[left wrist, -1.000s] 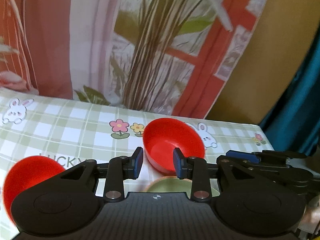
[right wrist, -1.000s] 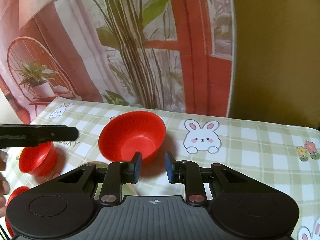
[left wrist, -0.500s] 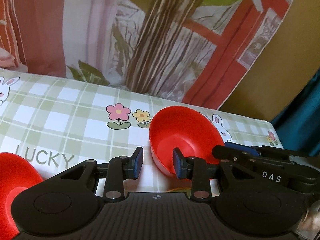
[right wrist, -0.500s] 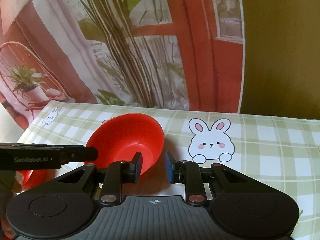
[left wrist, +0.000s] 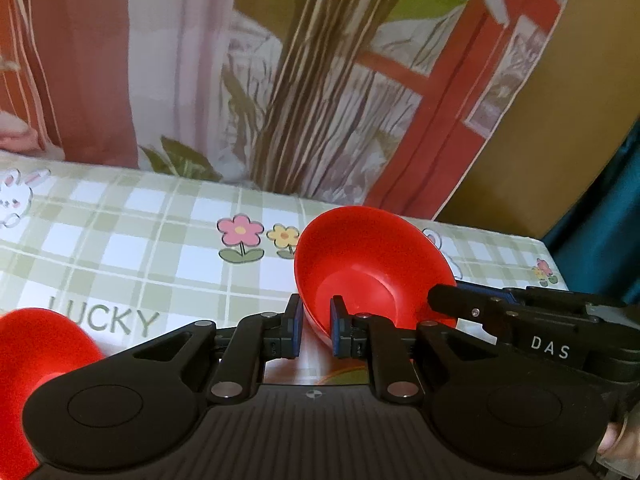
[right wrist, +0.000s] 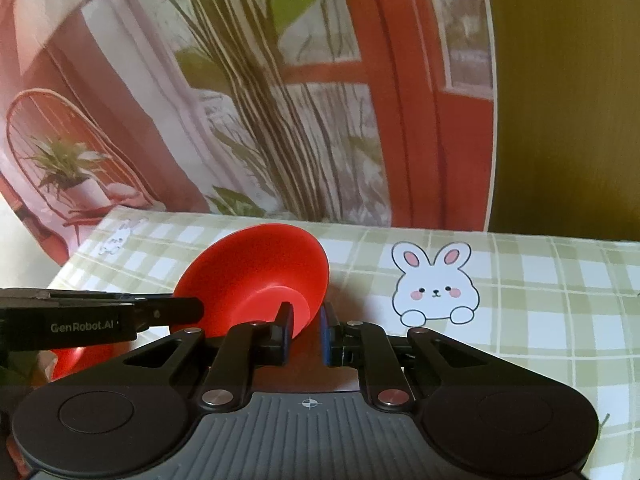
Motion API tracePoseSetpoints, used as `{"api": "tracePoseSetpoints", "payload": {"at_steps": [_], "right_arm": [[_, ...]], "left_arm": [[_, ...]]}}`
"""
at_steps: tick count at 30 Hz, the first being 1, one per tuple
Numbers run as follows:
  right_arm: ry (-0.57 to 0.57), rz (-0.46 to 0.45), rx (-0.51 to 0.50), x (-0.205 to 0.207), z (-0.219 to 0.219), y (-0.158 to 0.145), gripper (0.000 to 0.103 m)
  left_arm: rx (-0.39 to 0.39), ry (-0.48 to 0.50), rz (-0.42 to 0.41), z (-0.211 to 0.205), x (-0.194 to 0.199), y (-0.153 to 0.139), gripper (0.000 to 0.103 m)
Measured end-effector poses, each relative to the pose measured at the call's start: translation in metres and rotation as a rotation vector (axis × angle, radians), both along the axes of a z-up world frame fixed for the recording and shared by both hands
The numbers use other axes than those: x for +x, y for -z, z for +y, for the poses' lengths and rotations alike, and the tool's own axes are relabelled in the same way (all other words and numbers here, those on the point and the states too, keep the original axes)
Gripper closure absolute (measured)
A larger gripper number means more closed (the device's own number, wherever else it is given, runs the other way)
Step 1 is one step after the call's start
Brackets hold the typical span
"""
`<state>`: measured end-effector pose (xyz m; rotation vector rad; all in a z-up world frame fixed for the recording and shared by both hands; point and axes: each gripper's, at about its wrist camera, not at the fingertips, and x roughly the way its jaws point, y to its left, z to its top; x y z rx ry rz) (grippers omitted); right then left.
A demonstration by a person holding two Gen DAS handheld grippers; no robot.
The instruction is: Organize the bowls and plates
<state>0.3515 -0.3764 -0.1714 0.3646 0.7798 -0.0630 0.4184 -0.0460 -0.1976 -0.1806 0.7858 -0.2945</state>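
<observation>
Bowl: the red bowl (left wrist: pixel 372 264) is off the flat, tipped on its side above the checked tablecloth (left wrist: pixel 120 248). Its hollow faces our left tongs (left wrist: pixel 314 324) and its foot ring faces our right tongs (right wrist: pixel 306 326).
Direction: the bowl lies straight ahead of both tongs, right at their tips. Neither hand is the nearer, as they meet on it from opposite sides.
Left tongs: nearly pressed together, just having been closing. The near edge of the bowl's wall sits between the blue pads, and we judge it pinched.
Right tongs: likewise just closing and nearly together. The bowl's lower edge, beside the foot ring, runs between the pads, so it is pinched too as far as we can tell.
Other bowl: a second red bowl (left wrist: pixel 40 360) sits low to the left, well apart.
Coming move: we judge that it turns on this tilt, which both hands must keep matched.
</observation>
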Motion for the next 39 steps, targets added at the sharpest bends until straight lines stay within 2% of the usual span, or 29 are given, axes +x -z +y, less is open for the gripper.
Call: {"api": "tracePoseSetpoints", "payload": {"at_steps": [14, 25, 34, 39], "right_arm": [[-0.005, -0.089, -0.012, -0.024, 0.038, -0.063, 0.090], [-0.038, -0.176, 0.005, -0.036, 0.085, -0.114, 0.090], [-0.068, -0.184, 0.052, -0.039, 0.128, -0.121, 0.090], [-0.079, -0.165, 0.066, -0.039, 0.147, -0.113, 0.090]], "left_arm": [[0.038, -0.023, -0.126, 0.014, -0.062, -0.060, 0.087], [0.040, -0.077, -0.194, 0.047, -0.115, -0.102, 0.087], [0.034, -0.111, -0.193, 0.083, -0.146, -0.114, 0.087], [0.039, -0.110, -0.187, 0.102, -0.155, -0.107, 0.087]]}}
